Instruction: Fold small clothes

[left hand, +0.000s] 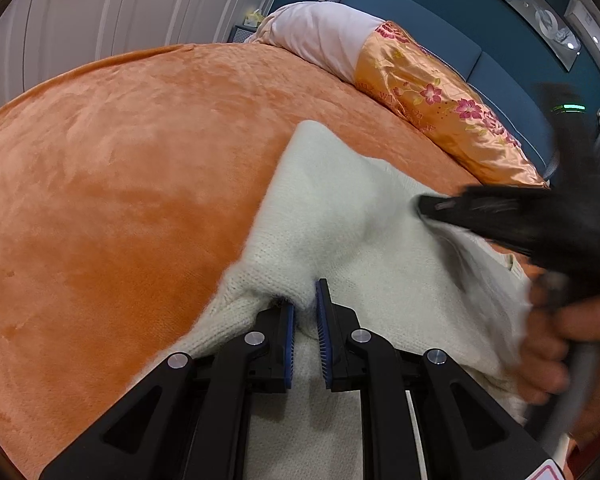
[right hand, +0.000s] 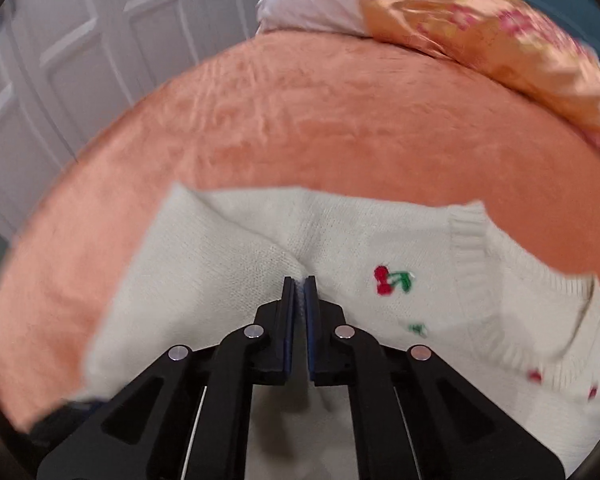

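A small cream knitted sweater (left hand: 340, 208) lies on the orange fleece bedspread (left hand: 120, 160). In the left wrist view my left gripper (left hand: 305, 308) is shut on a bunched fold of its near edge, with knit showing between the blue pads. My right gripper (left hand: 424, 204), blurred, rests on the sweater's right side, with a person's hand (left hand: 556, 344) behind it. In the right wrist view the right gripper (right hand: 299, 286) is shut on a pinch of the sweater (right hand: 228, 264), left of an embroidered cherry (right hand: 392, 280) and the ribbed collar (right hand: 468, 256).
A rolled quilt (left hand: 420, 80) of white and floral orange satin lies along the bed's far side against a blue headboard (left hand: 420, 12). White panelled wardrobe doors (left hand: 120, 0) stand beyond the bed. Orange bedspread (right hand: 300, 120) stretches left and ahead of the sweater.
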A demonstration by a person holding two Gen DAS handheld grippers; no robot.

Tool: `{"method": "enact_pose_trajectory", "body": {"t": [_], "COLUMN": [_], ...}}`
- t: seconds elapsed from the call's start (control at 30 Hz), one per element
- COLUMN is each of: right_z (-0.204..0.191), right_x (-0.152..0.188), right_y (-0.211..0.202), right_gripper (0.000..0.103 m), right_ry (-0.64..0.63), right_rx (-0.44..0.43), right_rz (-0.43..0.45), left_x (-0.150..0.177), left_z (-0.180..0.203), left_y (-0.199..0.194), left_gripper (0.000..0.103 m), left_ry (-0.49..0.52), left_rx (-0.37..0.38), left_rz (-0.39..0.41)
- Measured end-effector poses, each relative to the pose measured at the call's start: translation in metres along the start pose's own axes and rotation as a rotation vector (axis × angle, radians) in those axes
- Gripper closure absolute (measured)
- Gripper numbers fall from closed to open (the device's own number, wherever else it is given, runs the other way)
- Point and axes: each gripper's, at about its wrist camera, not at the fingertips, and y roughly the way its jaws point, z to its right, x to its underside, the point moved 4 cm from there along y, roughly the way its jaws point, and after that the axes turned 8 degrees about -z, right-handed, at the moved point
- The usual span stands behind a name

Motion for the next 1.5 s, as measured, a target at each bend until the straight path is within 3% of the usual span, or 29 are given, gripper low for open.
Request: {"method": "enact_pose_trajectory", "body": {"t": [0.03, 0.1, 0.2, 0.27, 0.37, 0.43, 0.47, 0.5, 0.67, 0.77, 0.8, 0.9, 0.93, 0.97, 1.03, 1.1, 1.2, 1.23, 1.27, 1.3, 1.33, 1.43, 1.5], "right_z": [0.014, 0.048, 0.122, 0.161, 0.198, 0.194, 0.189, 0.186, 0.188, 0.202, 0.202, 0.191, 0.190, 0.192, 0.197, 0.193, 0.180, 0.176, 0.171, 0.166, 0.160, 0.150, 0.141], "right_x": [0.010, 0.037, 0.100, 0.134, 0.168, 0.170, 0.165, 0.161, 0.168, 0.190, 0.196, 0.189, 0.189, 0.192, 0.197, 0.194, 0.213, 0.228, 0.243, 0.264, 0.281, 0.342, 0.388], "right_y": [-0.027, -0.064, -0.117, -0.132, -0.120, -0.114, -0.114, -0.118, -0.167, -0.121, -0.113, -0.141, -0.138, -0.121, -0.116, -0.133, -0.166, -0.181, -0.191, -0.205, -0.215, -0.243, -0.260], "right_gripper": [0.095, 0.060, 0.056, 0.056, 0.056, 0.056, 0.067, 0.097, 0.098, 0.098, 0.098, 0.098, 0.098, 0.098, 0.098, 0.094, 0.094, 0.089, 0.076, 0.059, 0.051, 0.049, 0.045], "right_ry": [0.047, 0.156, 0.359, 0.466, 0.586, 0.575, 0.550, 0.536, 0.525, 0.527, 0.528, 0.537, 0.521, 0.515, 0.521, 0.547, 0.539, 0.531, 0.525, 0.521, 0.520, 0.521, 0.555], "right_rx": [-0.008, 0.011, 0.099, 0.156, 0.082, 0.057, 0.045, 0.044, 0.024, 0.101, 0.094, 0.074, 0.096, 0.123, 0.111, 0.128, 0.159, 0.177, 0.197, 0.222, 0.229, 0.236, 0.242], "right_rz": [0.072, 0.149, 0.234, 0.223, 0.121, 0.128, 0.129, 0.135, 0.301, 0.140, 0.152, 0.233, 0.225, 0.163, 0.167, 0.160, 0.176, 0.173, 0.167, 0.162, 0.159, 0.105, 0.058], "left_x": [0.000, 0.000, 0.000, 0.000, -0.001, -0.005, -0.007, -0.009, -0.010, -0.005, -0.005, -0.005, -0.004, -0.003, -0.003, -0.003, 0.000, 0.005, 0.011, 0.021, 0.029, 0.061, 0.082], "left_z": [0.000, 0.000, 0.000, 0.000, 0.001, 0.002, 0.002, 0.004, 0.009, 0.007, 0.006, 0.008, 0.007, 0.008, 0.011, 0.012, 0.011, 0.008, 0.005, -0.002, -0.006, -0.028, -0.046], "left_y": [0.001, 0.000, 0.000, 0.001, 0.002, 0.001, 0.002, 0.001, -0.004, 0.000, 0.001, 0.001, 0.002, 0.003, 0.003, 0.001, -0.015, -0.027, -0.036, -0.056, -0.068, -0.113, -0.139], "left_gripper": [0.089, 0.089, 0.089, 0.089, 0.089, 0.089, 0.090, 0.091, 0.091, 0.090, 0.089, 0.089, 0.089, 0.088, 0.088, 0.088, 0.077, 0.068, 0.058, 0.055, 0.052, 0.036, 0.031], "left_ry": [0.000, 0.000, -0.001, 0.000, 0.003, 0.005, 0.008, 0.017, 0.113, 0.127, 0.127, 0.139, 0.142, 0.146, 0.162, 0.168, 0.155, 0.137, 0.124, 0.109, 0.103, 0.079, 0.055], "left_rx": [0.000, -0.002, -0.001, -0.005, -0.018, -0.031, -0.041, -0.054, -0.102, -0.109, -0.113, -0.130, -0.134, -0.139, -0.158, -0.163, -0.137, -0.120, -0.112, -0.094, -0.080, -0.065, -0.070], "left_rz": [0.001, 0.000, -0.001, -0.003, -0.011, -0.025, -0.036, -0.047, -0.068, -0.062, -0.061, -0.052, -0.050, -0.048, -0.045, -0.046, -0.068, -0.086, -0.101, -0.107, -0.109, -0.148, -0.175]}}
